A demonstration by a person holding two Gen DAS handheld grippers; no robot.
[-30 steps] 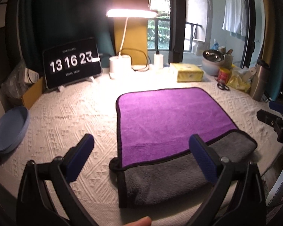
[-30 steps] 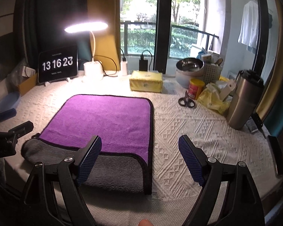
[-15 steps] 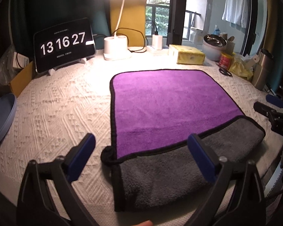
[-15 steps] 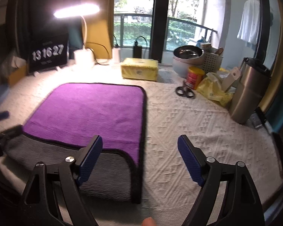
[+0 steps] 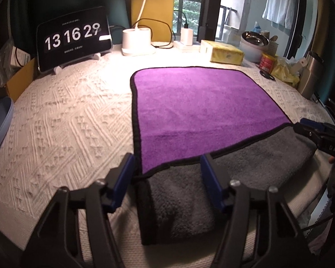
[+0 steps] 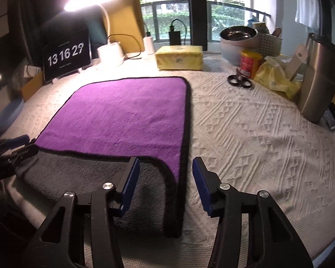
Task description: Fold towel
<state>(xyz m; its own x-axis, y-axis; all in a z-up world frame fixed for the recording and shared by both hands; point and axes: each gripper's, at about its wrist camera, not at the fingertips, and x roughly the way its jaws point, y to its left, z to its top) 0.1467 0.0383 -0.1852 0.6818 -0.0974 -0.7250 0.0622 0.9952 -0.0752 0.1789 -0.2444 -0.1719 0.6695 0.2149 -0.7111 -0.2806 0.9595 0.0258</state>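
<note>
While the purple microfibre towel [image 5: 198, 111] lies spread on the white knitted tablecloth [image 5: 62, 129], only a first small fold shows: the edge nearest both tools is turned back so that a band of grey underside [image 5: 223, 174] faces up, bordered by the black hem.

The left gripper [image 5: 167, 178] hangs with its blue-padded jaws apart, straddling the near-left corner of that grey band, one pad to the outside of the hem and the other over the grey pile; nothing is pinched between them as far as its own view shows.

The right gripper [image 6: 165, 178] likewise has its jaws apart, just above the near-right corner, the hem running up between the pads. Whether either tool touches the cloth I cannot tell. In each view the other tool appears at the far side of the grey band.

Judging from this layout, the task is at an early stage. The flap is narrow and most of the towel lies ahead of the tools as a single flat layer. What seems left is to clamp both near corners, carry that edge forward toward the far hem by the yellow tissue pack [image 6: 178, 57], and then likely fold once more crosswise.
</note>
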